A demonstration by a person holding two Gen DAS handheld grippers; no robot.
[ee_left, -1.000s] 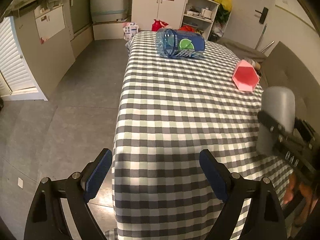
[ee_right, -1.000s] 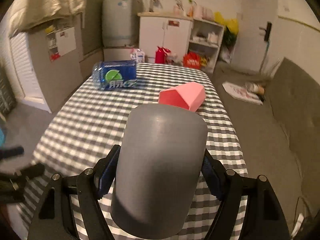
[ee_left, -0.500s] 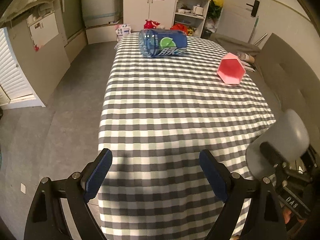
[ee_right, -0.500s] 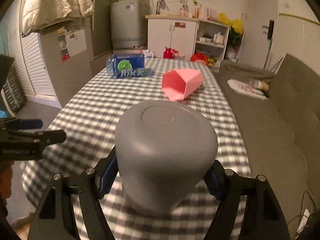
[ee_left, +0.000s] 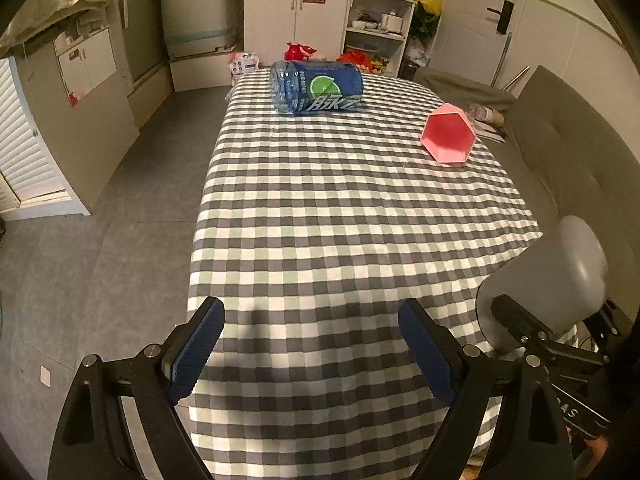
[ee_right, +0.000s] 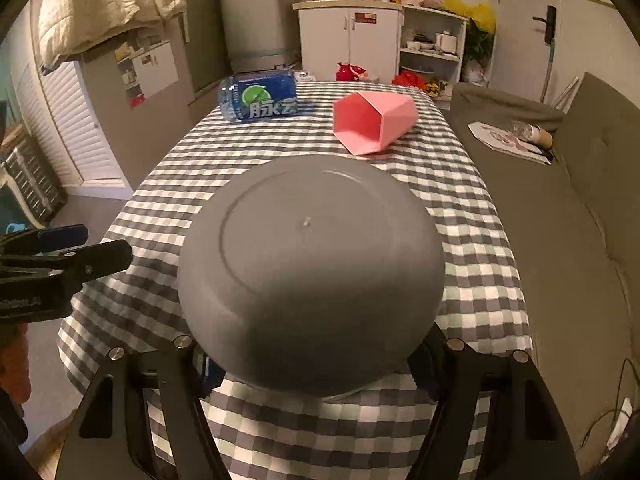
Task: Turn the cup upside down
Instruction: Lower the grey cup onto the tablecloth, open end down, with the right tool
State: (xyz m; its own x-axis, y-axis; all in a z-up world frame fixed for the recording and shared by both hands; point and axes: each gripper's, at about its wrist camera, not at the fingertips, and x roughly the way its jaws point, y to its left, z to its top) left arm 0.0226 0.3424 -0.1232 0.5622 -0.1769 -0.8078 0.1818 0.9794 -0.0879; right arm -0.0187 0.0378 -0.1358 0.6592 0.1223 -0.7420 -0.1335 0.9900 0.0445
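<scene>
My right gripper (ee_right: 316,364) is shut on a grey cup (ee_right: 310,268) and holds it above the near end of the checkered table (ee_right: 472,216). The cup is tilted so its flat base faces the camera. In the left wrist view the grey cup (ee_left: 552,280) is at the right, tilted, off the table's near right corner, held by the right gripper. My left gripper (ee_left: 310,352) is open and empty over the table's near edge (ee_left: 320,320).
A pink hexagonal cup (ee_left: 450,138) lies on its side at the far right of the table. A blue bottle (ee_left: 316,86) lies on its side at the far end. A grey sofa (ee_right: 572,220) runs along the right; bare floor (ee_left: 100,240) lies left.
The right gripper has tipped the grey cup forward, so its base now faces the right camera instead of its side. The left gripper has drawn back and lifted a little.
</scene>
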